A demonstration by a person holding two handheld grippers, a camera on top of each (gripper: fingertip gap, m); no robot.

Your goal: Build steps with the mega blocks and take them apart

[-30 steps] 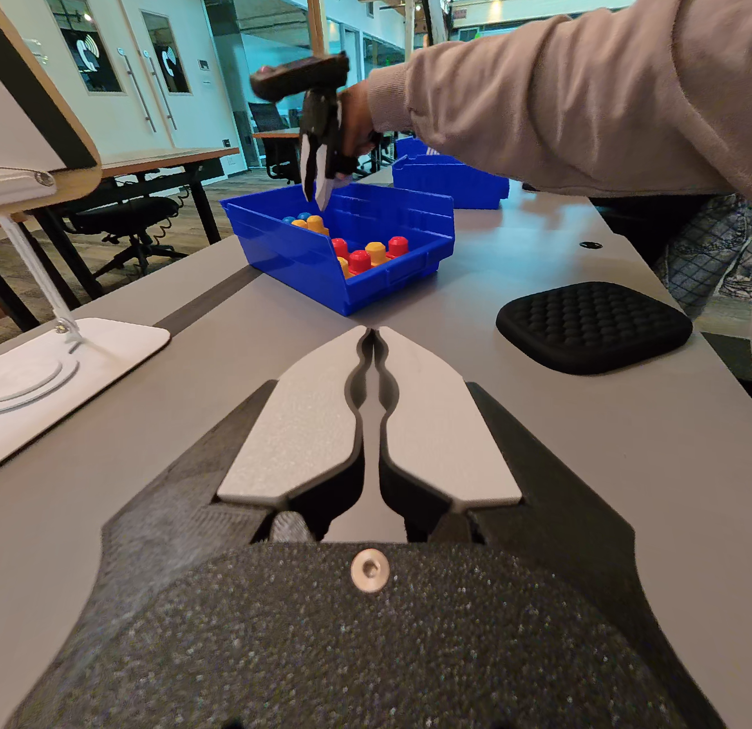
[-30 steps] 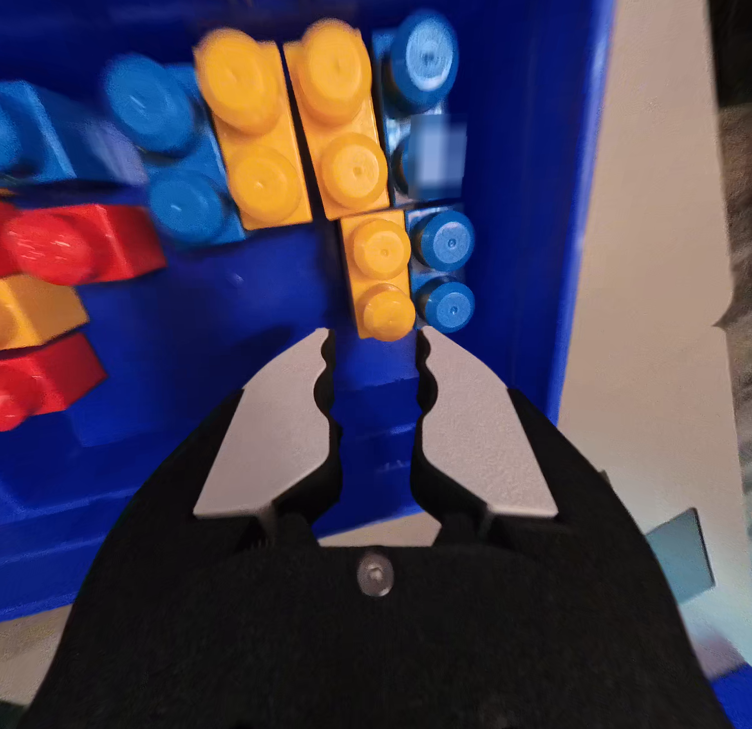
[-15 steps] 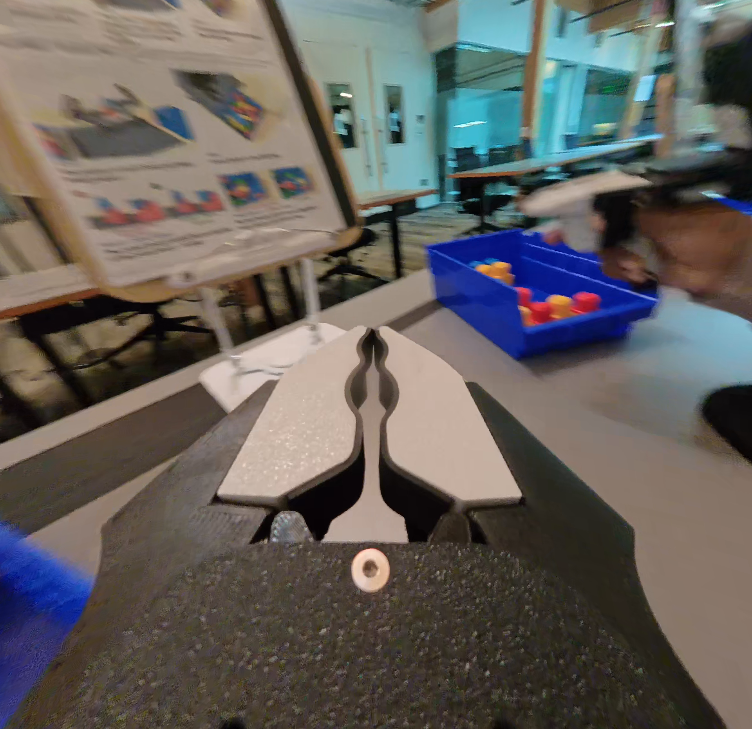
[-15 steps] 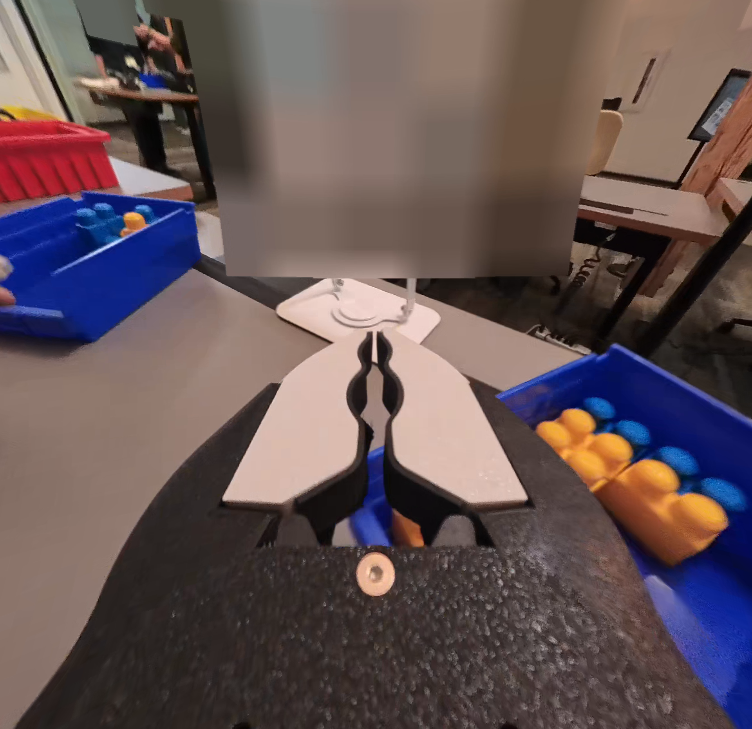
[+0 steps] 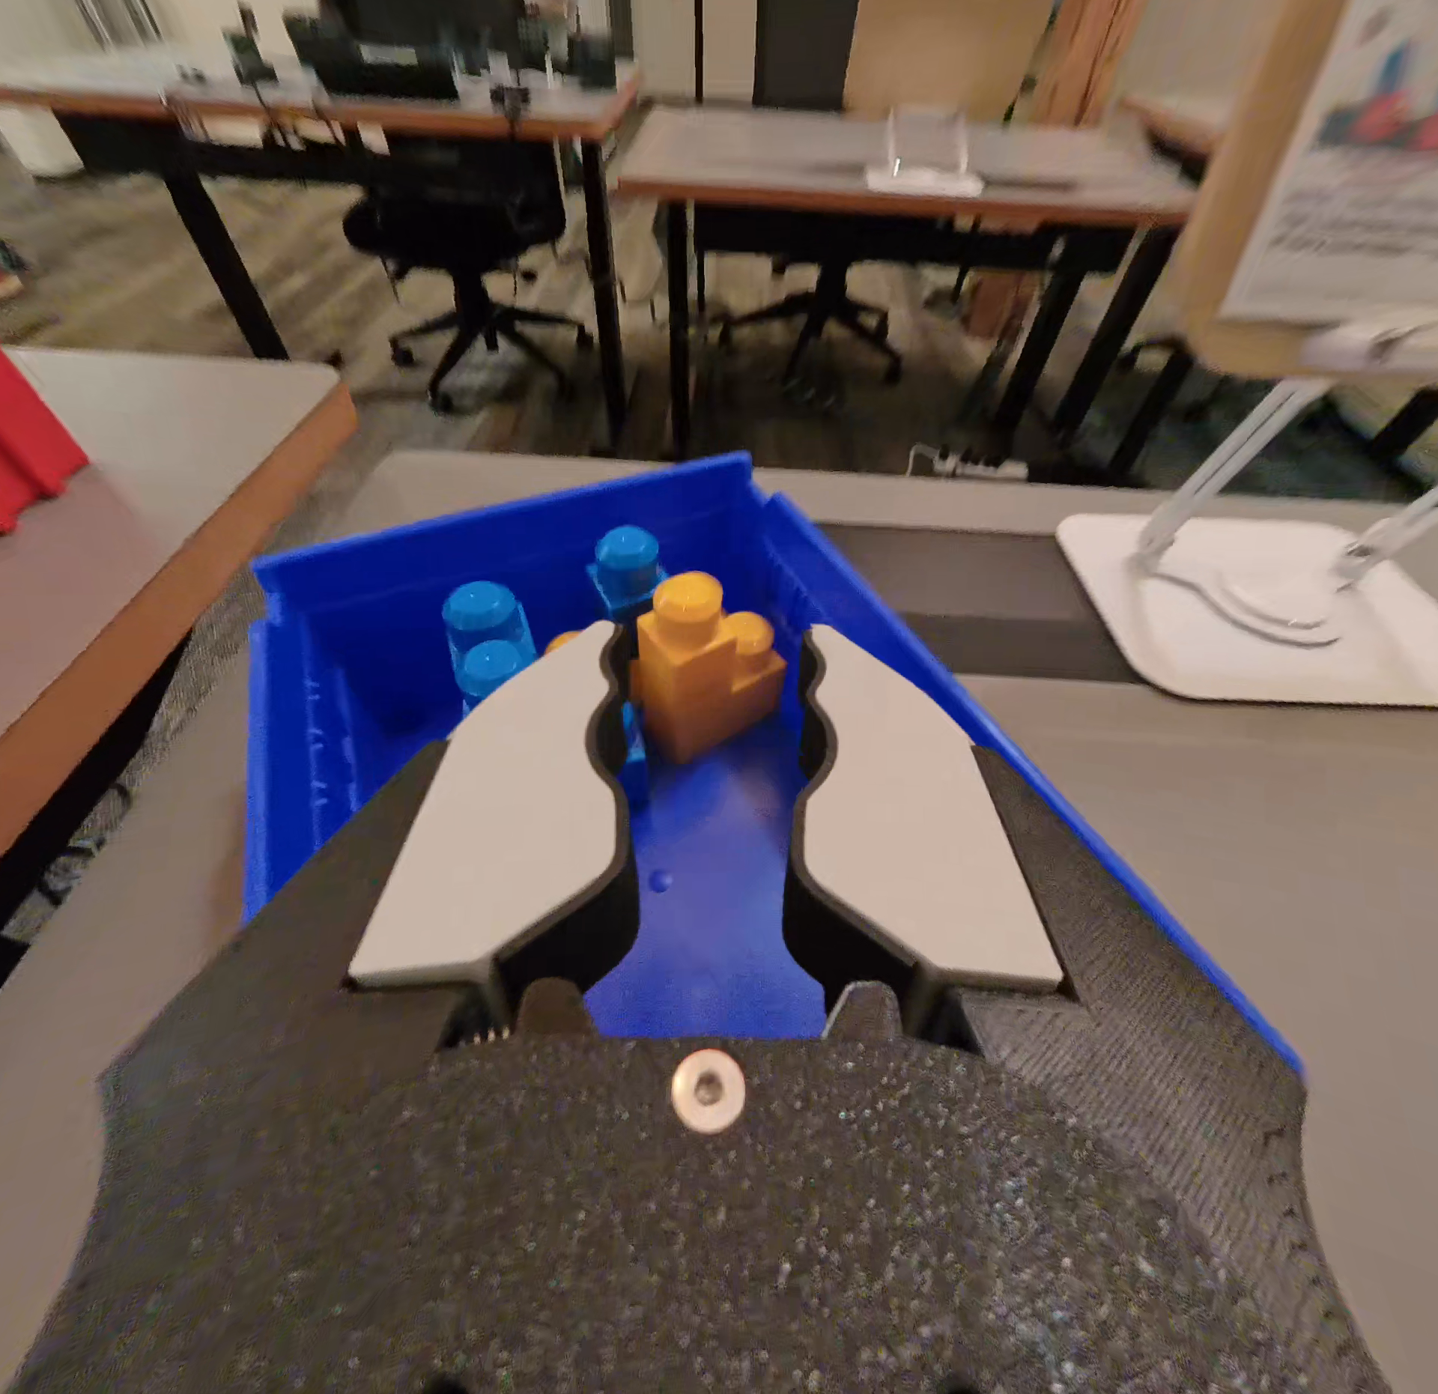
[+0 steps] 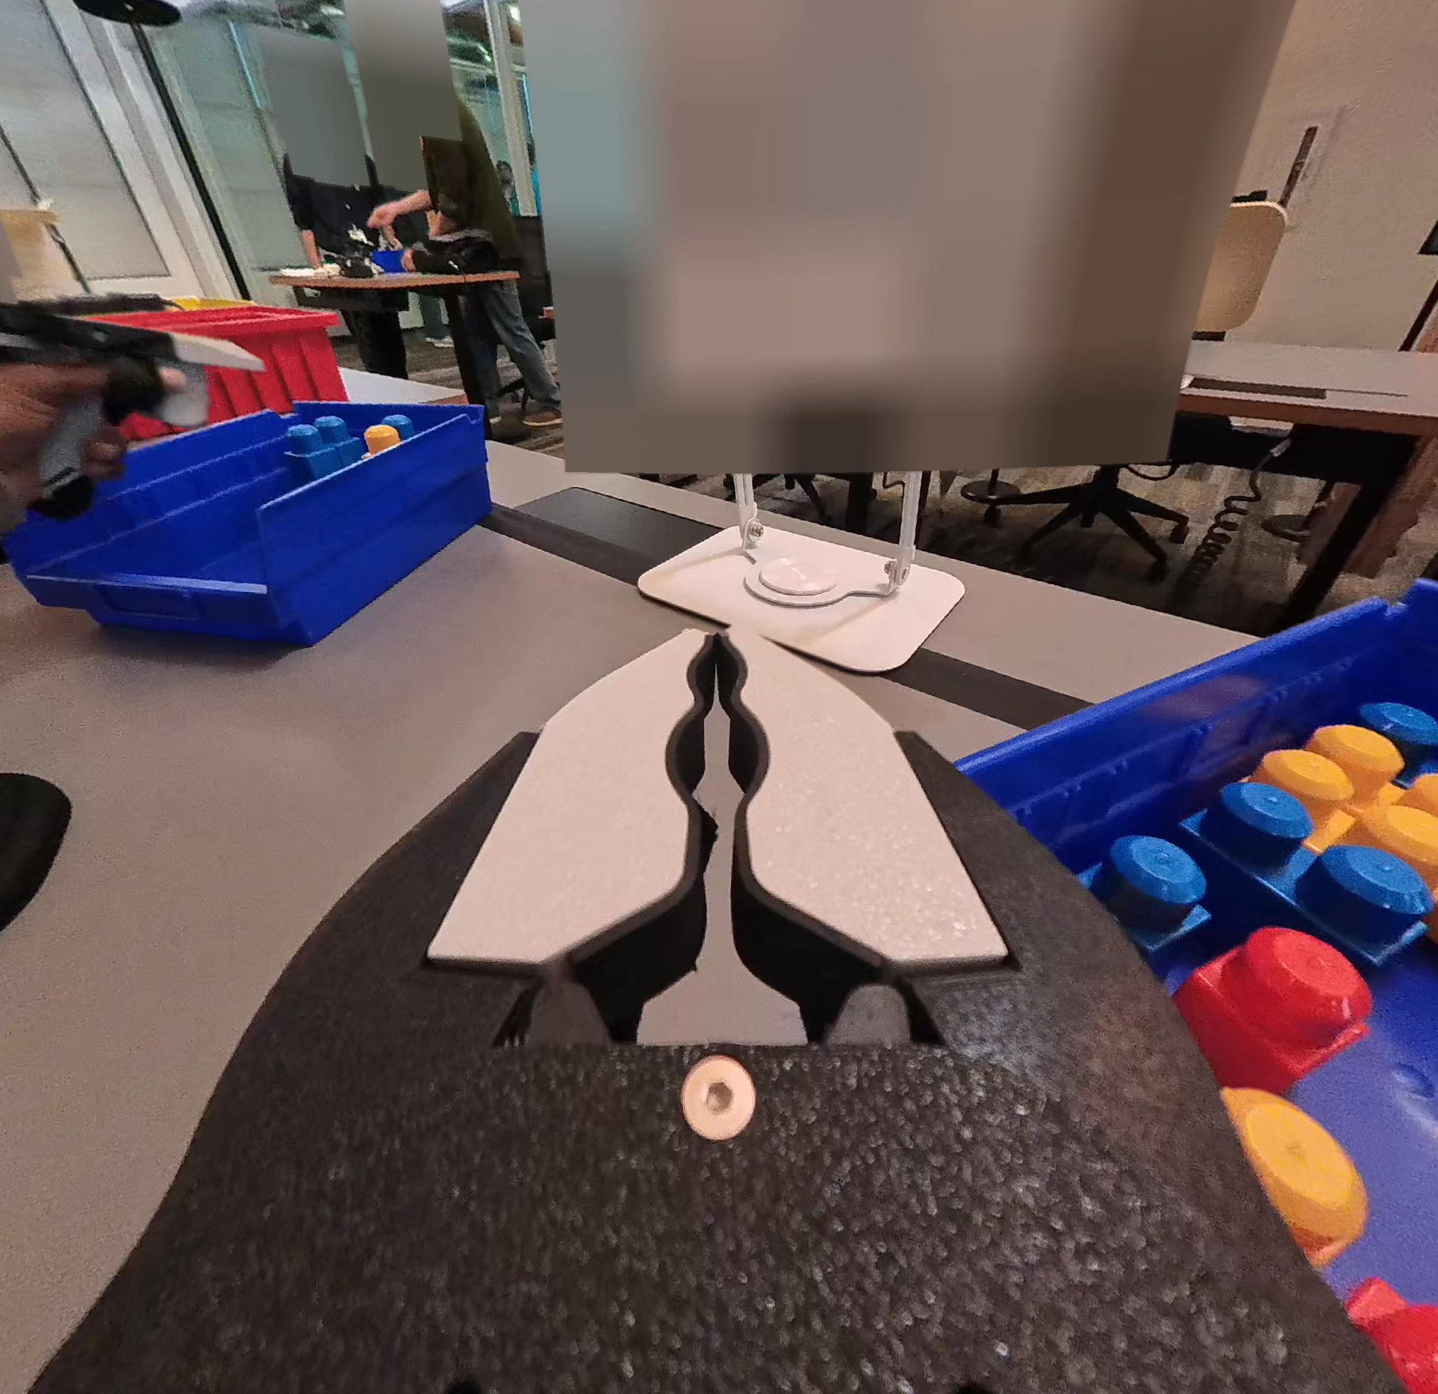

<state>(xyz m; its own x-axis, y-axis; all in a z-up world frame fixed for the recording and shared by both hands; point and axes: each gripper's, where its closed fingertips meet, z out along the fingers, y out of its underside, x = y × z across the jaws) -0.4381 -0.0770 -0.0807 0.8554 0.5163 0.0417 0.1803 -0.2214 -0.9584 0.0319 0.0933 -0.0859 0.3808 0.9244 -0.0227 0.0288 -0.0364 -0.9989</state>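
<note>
In the left wrist view my left gripper (image 5: 708, 641) is open, low over a blue bin (image 5: 498, 516). An orange stepped stack of mega blocks (image 5: 700, 672) stands just past the fingertips, between them, not gripped. Blue blocks (image 5: 486, 641) stand to its left and behind. In the right wrist view my right gripper (image 6: 716, 641) is shut and empty above the grey table (image 6: 311, 773). Beside it on the right is a second blue bin (image 6: 1167, 718) with orange (image 6: 1354, 757), blue (image 6: 1260, 820) and red blocks (image 6: 1276, 991). The left gripper (image 6: 194, 360) also shows far left over its bin (image 6: 373, 516).
A white stand base (image 6: 801, 586) sits at the table's far edge between the bins, and it shows in the left wrist view (image 5: 1245, 617) holding a board (image 5: 1338, 150). A black pad (image 6: 23, 835) lies at the left. A red bin (image 6: 257, 360), desks, chairs and people are behind. Spacing between my two grippers at the tips: around 50 centimeters.
My left gripper swung left from the table to the second blue bin and opened. My right gripper lifted out of its bin, shut, and now points across the table.
</note>
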